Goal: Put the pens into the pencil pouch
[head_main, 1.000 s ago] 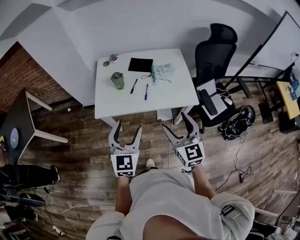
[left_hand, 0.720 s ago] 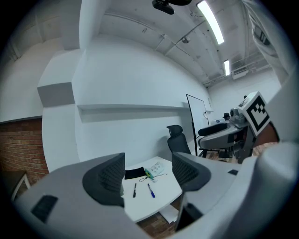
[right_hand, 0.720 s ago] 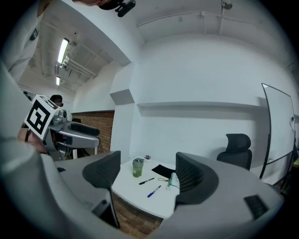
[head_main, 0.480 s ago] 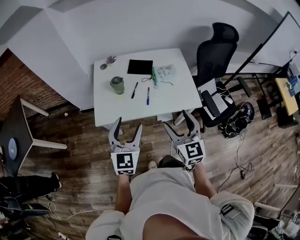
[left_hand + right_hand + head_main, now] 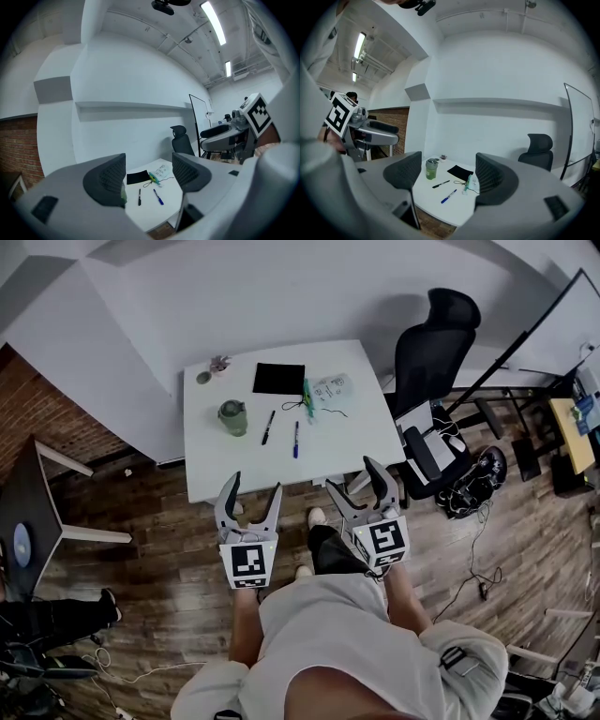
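On the white table (image 5: 347, 442) lie a black pen (image 5: 268, 426) and a blue pen (image 5: 296, 438), side by side near the middle. Behind them at the far edge rests the flat black pencil pouch (image 5: 279, 378). Both pens (image 5: 441, 184) (image 5: 449, 196) and the pouch (image 5: 460, 171) show between the right jaws, and the black pen (image 5: 139, 197), blue pen (image 5: 158, 196) and pouch (image 5: 136, 178) show between the left jaws. My left gripper (image 5: 248, 500) and right gripper (image 5: 355, 486) hang open and empty over the floor, short of the table's near edge.
A green lidded cup (image 5: 232, 416) stands left of the pens. A green item with a cord (image 5: 307, 393) and a clear packet (image 5: 332, 387) lie right of the pouch. A black office chair (image 5: 429, 362) stands to the table's right. Cables and bags (image 5: 473, 486) lie on the wooden floor.
The table has drawn slightly nearer as the person steps forward; a foot now shows between the grippers. Both grippers stay open and empty.
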Action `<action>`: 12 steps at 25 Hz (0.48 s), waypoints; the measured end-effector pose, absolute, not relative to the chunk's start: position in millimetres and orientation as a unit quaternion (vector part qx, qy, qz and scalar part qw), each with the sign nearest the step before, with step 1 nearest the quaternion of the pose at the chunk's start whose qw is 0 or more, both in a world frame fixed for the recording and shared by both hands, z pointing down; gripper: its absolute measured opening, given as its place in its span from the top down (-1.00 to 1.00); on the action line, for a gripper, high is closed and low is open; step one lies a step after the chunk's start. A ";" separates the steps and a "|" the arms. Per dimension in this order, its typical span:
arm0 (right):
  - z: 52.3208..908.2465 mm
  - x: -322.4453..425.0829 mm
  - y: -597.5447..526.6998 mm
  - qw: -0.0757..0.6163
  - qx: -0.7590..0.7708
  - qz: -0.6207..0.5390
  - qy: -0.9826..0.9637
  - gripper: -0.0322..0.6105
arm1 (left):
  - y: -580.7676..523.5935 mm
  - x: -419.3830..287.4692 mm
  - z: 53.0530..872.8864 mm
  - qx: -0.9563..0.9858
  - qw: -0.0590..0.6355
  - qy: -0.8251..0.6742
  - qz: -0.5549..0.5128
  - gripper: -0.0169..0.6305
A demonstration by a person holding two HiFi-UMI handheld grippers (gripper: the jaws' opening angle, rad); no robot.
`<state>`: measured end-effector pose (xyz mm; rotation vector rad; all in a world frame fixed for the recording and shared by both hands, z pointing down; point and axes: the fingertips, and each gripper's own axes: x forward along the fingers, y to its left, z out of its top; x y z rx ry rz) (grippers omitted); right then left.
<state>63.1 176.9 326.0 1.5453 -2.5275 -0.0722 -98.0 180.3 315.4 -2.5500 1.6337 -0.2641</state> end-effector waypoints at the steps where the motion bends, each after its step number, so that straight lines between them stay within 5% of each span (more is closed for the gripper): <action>1: 326.2 63.4 172.3 0.089 0.519 -0.024 -0.850 -0.23 | 176.0 -98.2 315.4 -0.837 0.051 0.538 -0.086 0.01; 12: 324.1 73.1 96.8 0.092 0.512 -0.026 -0.854 -0.21 | 105.4 -92.2 311.6 -0.828 0.049 0.553 -0.082 0.01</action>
